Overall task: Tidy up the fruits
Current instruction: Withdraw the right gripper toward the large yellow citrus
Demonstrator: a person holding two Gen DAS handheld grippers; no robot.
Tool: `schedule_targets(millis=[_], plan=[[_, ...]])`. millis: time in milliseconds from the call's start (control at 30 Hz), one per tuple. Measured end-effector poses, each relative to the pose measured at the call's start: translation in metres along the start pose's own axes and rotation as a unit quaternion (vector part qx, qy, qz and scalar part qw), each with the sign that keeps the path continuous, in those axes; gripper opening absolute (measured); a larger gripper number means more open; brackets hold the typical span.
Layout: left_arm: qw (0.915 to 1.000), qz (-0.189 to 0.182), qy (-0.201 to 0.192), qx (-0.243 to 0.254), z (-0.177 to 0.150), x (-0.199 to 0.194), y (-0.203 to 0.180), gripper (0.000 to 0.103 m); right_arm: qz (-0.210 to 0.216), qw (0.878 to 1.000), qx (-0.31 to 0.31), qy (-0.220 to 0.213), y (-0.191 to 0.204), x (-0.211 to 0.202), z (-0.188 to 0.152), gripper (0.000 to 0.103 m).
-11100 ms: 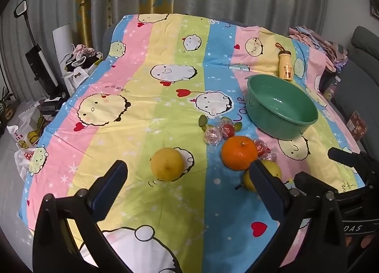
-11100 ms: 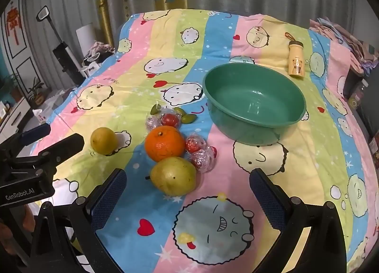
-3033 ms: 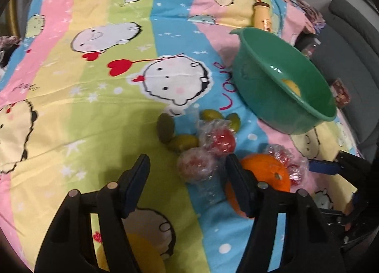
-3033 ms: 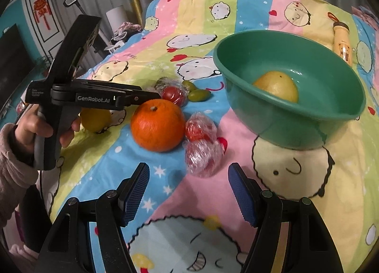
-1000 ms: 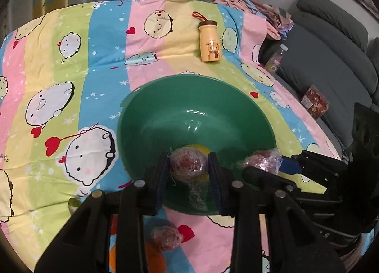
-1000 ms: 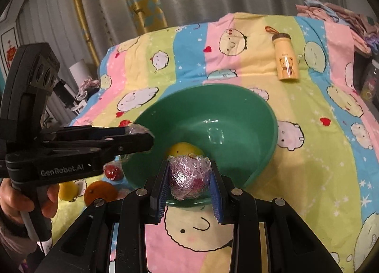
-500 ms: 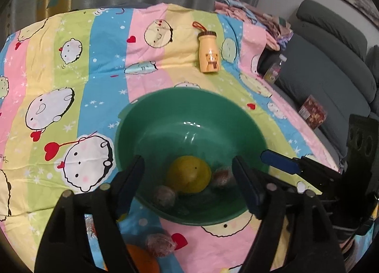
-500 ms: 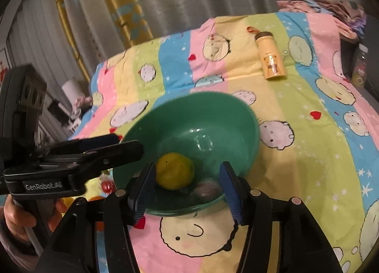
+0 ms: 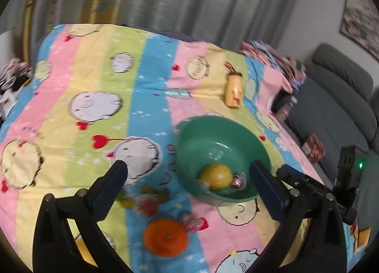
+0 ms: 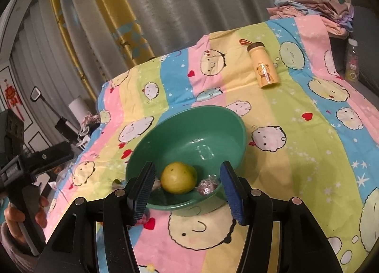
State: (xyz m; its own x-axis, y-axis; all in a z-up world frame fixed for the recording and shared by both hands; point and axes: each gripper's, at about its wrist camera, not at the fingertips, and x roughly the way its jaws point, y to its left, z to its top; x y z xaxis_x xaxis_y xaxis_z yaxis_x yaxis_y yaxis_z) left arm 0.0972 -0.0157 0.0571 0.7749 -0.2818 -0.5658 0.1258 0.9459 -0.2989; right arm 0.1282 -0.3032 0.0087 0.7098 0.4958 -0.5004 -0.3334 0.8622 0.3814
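Both tongs (image 9: 188,186) (image 10: 187,189) agape — hovering above basin (image 10: 227,123).

The left wrist view is smeared by motion blur, so the small fruits (image 9: 144,202) by the left gripper's finger (image 9: 113,183) cannot be identified; a wrapped fruit (image 10: 155,184) in the green bowl (image 10: 189,116) is half hidden behind a right finger (image 10: 142,187).

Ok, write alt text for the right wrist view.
An open tool hovers over a green bowl holding a yellow fruit and a wrapped fruit, on a striped cartoon sheet. A yellow bottle lies beyond the bowl.
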Motion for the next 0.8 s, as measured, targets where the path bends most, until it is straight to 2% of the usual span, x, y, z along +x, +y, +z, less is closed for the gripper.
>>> schedule_targets(millis=[167,500,633,800], plan=[[0.9988,0.042,-0.013,-0.021,-0.014,-0.031,0.027,0.103,0.013,1.0,-0.022,0.009,0.014,-0.001,-0.005,0.057],[0.9928,0.092,0.021,-0.073,-0.064,-0.067,0.087,0.103,0.047,0.995,-0.08,0.043,0.052,0.007,-0.022,0.057],[0.99,0.104,0.041,-0.086,-0.082,-0.066,0.1,0.103,0.063,0.991,-0.106,0.053,0.069,0.008,-0.03,0.057],[0.9902,0.096,0.052,-0.087,-0.097,-0.065,0.104,0.103,0.101,0.982,-0.138,0.085,0.096,0.012,-0.053,0.057]])
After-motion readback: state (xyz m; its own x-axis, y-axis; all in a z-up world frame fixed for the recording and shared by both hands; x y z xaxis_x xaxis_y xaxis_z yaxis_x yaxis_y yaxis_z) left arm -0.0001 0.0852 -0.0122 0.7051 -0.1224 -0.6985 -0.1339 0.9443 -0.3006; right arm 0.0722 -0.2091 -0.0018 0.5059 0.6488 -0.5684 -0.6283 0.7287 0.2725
